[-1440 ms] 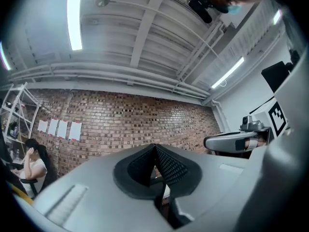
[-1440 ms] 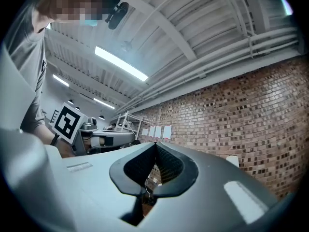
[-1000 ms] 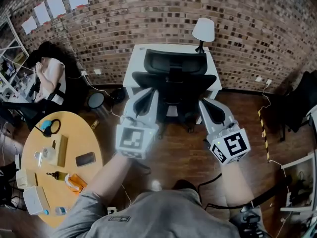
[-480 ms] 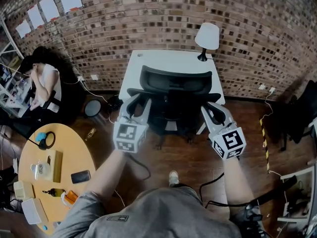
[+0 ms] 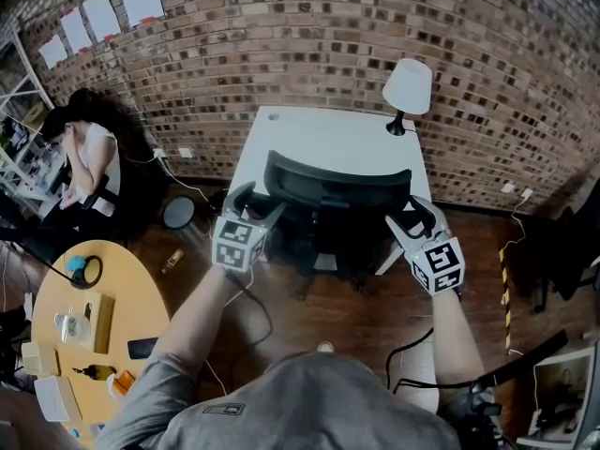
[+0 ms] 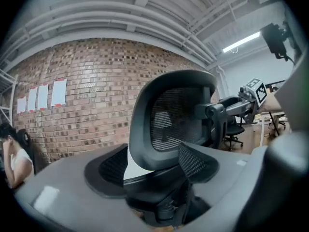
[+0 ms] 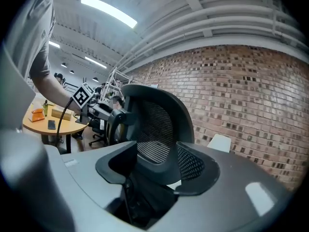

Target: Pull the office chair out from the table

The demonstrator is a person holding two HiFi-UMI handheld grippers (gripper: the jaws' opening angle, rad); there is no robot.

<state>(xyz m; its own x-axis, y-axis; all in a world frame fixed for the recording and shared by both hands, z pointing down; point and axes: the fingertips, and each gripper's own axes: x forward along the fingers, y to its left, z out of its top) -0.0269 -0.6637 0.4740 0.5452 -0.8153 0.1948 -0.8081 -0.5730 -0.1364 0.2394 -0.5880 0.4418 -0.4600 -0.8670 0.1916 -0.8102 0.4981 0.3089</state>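
Observation:
A black mesh office chair [image 5: 336, 204] stands tucked against the white table [image 5: 323, 129], its back toward me. My left gripper [image 5: 251, 200] is at the backrest's left edge and my right gripper [image 5: 419, 214] at its right edge. Both have just been opening their jaws. In the left gripper view the backrest [image 6: 174, 120] rises between the spread pads of the left gripper [image 6: 153, 164], with no pad pressing on it. The right gripper view is alike: the backrest [image 7: 154, 124] stands in the gap of the open right gripper [image 7: 157, 164], untouched.
A white lamp [image 5: 408, 87] stands on the table's far right corner, against the brick wall. A person [image 5: 89, 148] sits at the left. A round wooden table [image 5: 56, 326] with several small items is at my lower left. Cables trail on the wooden floor [image 5: 328, 298].
Both grippers moved forward and down to the chair's backrest, one at each side. Their jaws went from shut to open. The chair has not moved.

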